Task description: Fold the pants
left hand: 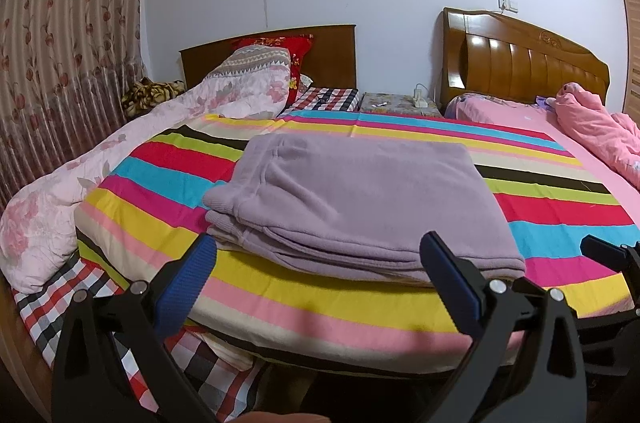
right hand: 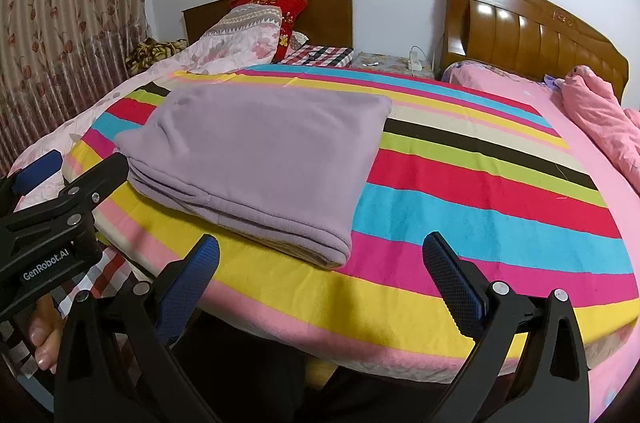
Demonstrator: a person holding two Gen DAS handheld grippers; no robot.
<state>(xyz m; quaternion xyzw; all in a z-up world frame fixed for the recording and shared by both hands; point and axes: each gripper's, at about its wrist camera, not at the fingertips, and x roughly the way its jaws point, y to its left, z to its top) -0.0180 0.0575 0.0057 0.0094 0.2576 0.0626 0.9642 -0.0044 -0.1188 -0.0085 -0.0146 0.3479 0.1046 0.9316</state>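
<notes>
Centrally, lilac fleece pants (left hand: 356, 207) are seen folded into a thick, layered rectangle on a striped blanket (left hand: 552, 215) spread over a bed. All positions below are given relative to the pants. The stacked fold edges face the viewer; the smooth top panel slopes away toward two wooden headboards (left hand: 524, 63) against the far wall.

The left gripper (left hand: 320, 255) is held just in front of the pants' near edge, its jaws set wide apart with nothing between them; one blue pad (left hand: 192, 283) is seen beside the near left corner, the other before the near right corner. The right gripper (right hand: 320, 255) is held in front of and to the right of the pants, over bare blanket, its jaws likewise spread wide and empty. Neither gripper is touching the fabric, as far as can be told.

The folding is judged to be essentially finished, with perhaps a final squaring left. Several risks are judged from this layout. The layers at the near edge are loose and slightly uneven, so a pad pushed in carelessly could catch only the top layer and peel the stack open. A lift from one corner alone could let the heavy fleece sag and unfold. The blanket beneath is soft and could be pinched along with the pants, dragging the stack askew. A rumpled floral quilt (left hand: 80, 191) lies to the left, a pink duvet (left hand: 600, 131) far to the right
</notes>
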